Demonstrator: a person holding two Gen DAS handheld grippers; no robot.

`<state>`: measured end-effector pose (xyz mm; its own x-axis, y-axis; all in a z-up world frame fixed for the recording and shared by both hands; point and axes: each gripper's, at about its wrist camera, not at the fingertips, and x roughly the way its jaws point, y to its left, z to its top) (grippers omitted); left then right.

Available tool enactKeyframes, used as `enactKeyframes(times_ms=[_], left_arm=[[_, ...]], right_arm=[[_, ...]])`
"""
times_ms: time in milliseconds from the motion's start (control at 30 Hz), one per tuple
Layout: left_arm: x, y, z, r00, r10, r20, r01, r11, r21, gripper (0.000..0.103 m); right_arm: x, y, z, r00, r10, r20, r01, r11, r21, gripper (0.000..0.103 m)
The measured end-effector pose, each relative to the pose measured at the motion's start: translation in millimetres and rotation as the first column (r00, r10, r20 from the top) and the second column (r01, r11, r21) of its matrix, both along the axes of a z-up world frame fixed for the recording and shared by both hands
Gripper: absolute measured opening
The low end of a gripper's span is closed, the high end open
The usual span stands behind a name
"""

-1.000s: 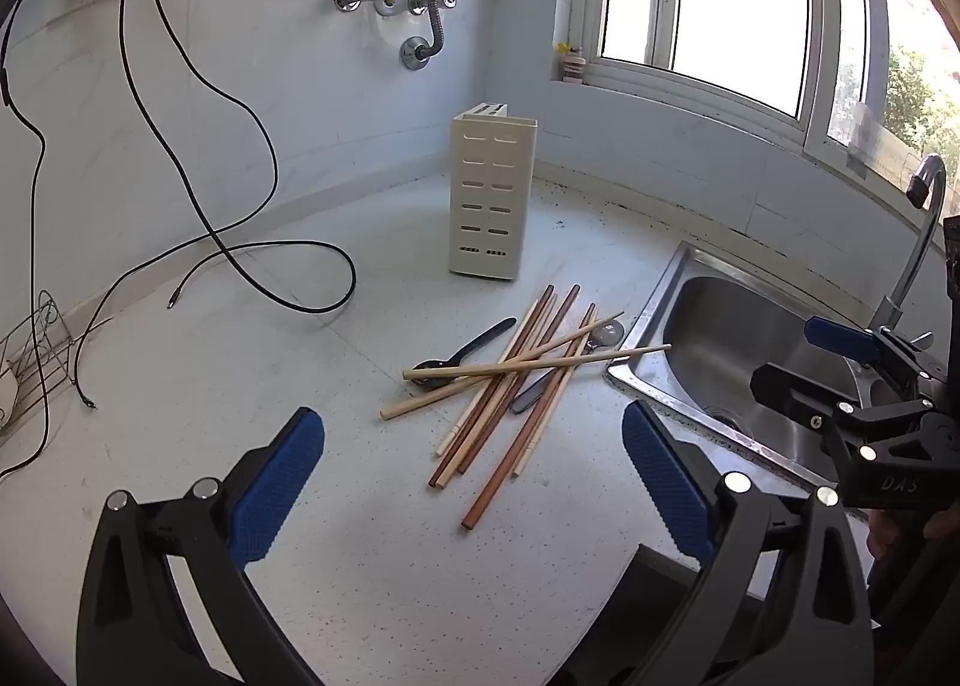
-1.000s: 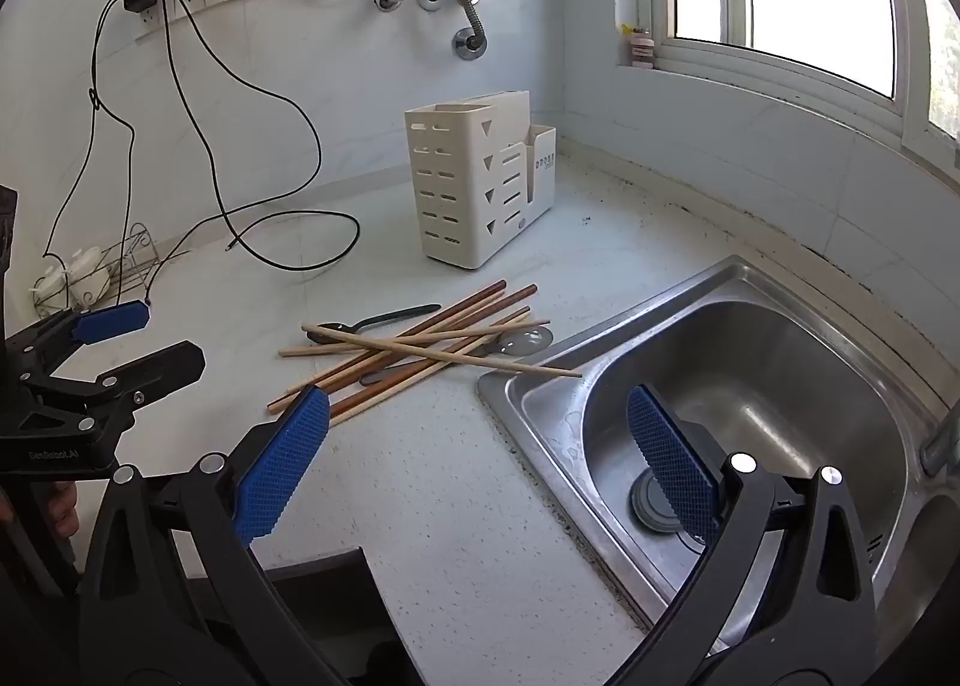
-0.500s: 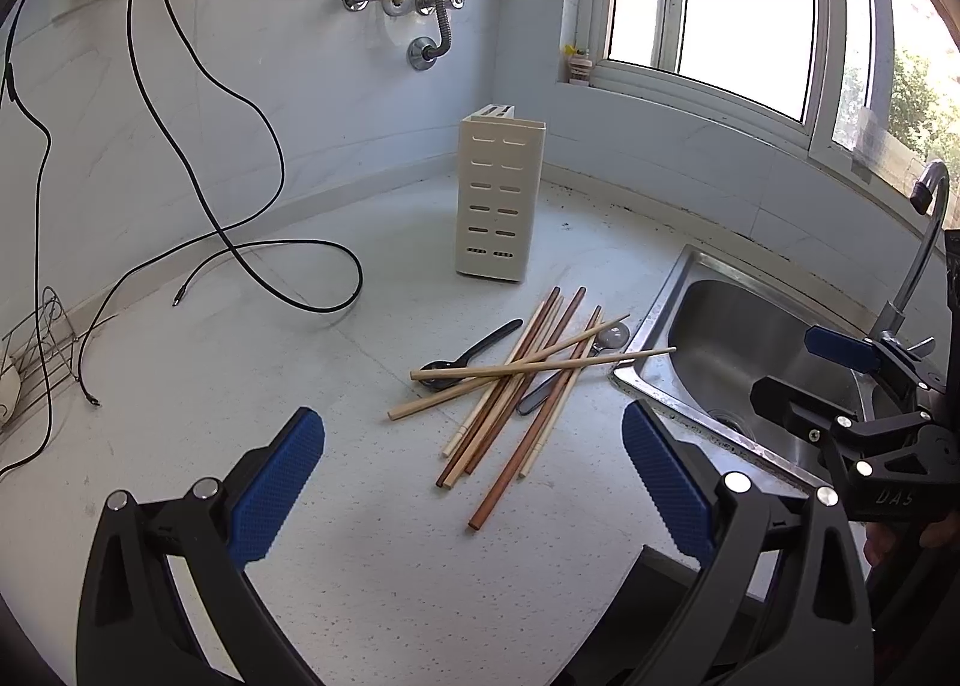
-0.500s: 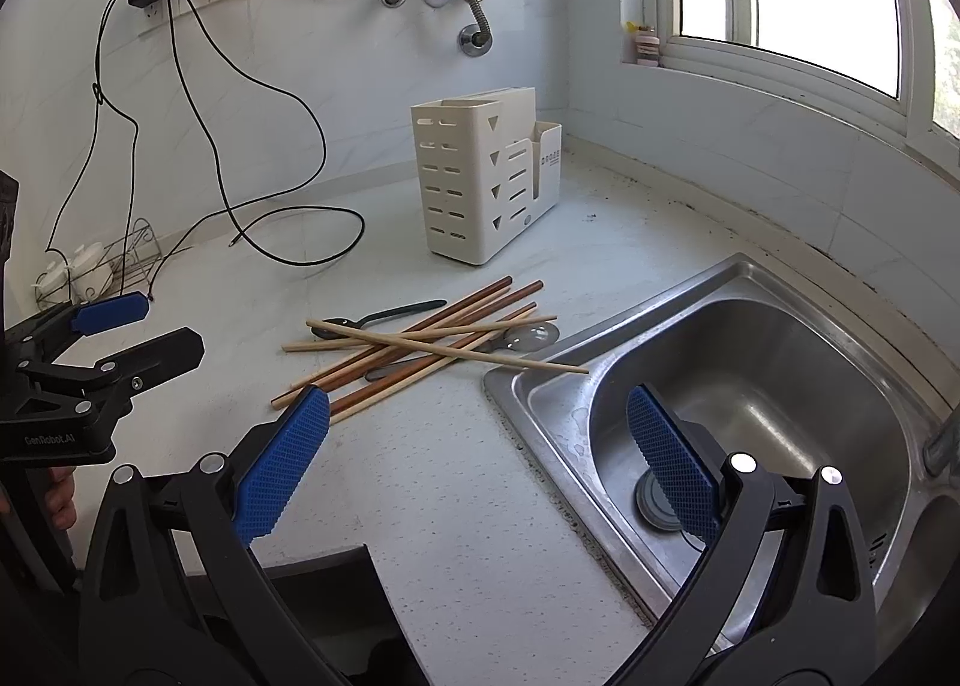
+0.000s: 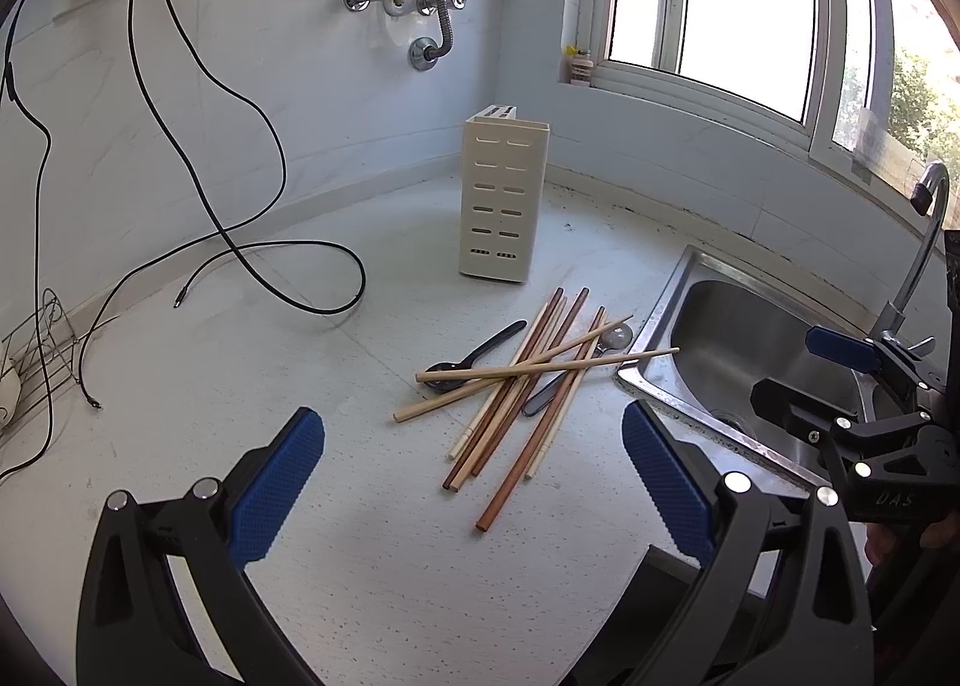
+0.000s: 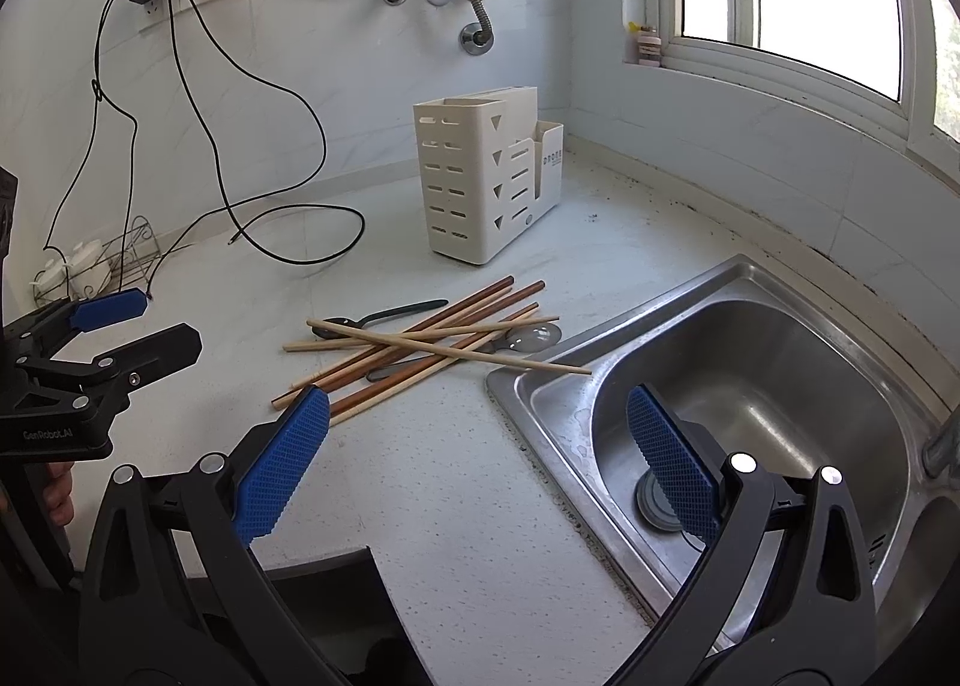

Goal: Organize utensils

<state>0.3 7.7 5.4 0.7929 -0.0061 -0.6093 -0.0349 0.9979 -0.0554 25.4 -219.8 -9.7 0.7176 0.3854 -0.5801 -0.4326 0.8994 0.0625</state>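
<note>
A loose pile of wooden chopsticks [image 5: 528, 386] [image 6: 420, 350] lies crossed on the white counter, left of the sink. A black spoon [image 5: 480, 353] [image 6: 390, 317] and a metal spoon [image 5: 618, 335] [image 6: 537, 335] lie partly under them. One pale chopstick pokes over the sink rim. Behind the pile a cream slotted utensil holder [image 5: 504, 200] [image 6: 480, 182] stands upright. My left gripper [image 5: 469, 419] [image 6: 156, 323] hovers open, short of the pile. My right gripper [image 6: 478, 398] [image 5: 798, 371] is open over the sink's near-left corner. Neither holds anything.
The steel sink [image 5: 750, 338] [image 6: 750, 362] fills the right side, with a faucet [image 5: 924, 242] at its far edge. A black cable [image 5: 288, 266] [image 6: 300, 242] loops across the counter left of the holder. A wire rack [image 5: 36, 350] [image 6: 102, 260] sits at far left.
Both views have shifted only slightly as the hands drift. The utensils and holder have not moved, and both grippers have stayed open.
</note>
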Motion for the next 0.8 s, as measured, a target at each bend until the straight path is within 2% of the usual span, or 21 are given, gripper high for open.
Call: enactKeyframes(times_ms=[800], left_arm=[[0.7,2.3,-0.6,1.0,0.005,-0.004,-0.005,1.0,-0.002,0.098]], right_arm=[[3.7,5.4,-0.3,1.0,0.004,-0.004,-0.004,1.0,-0.008,0.095]])
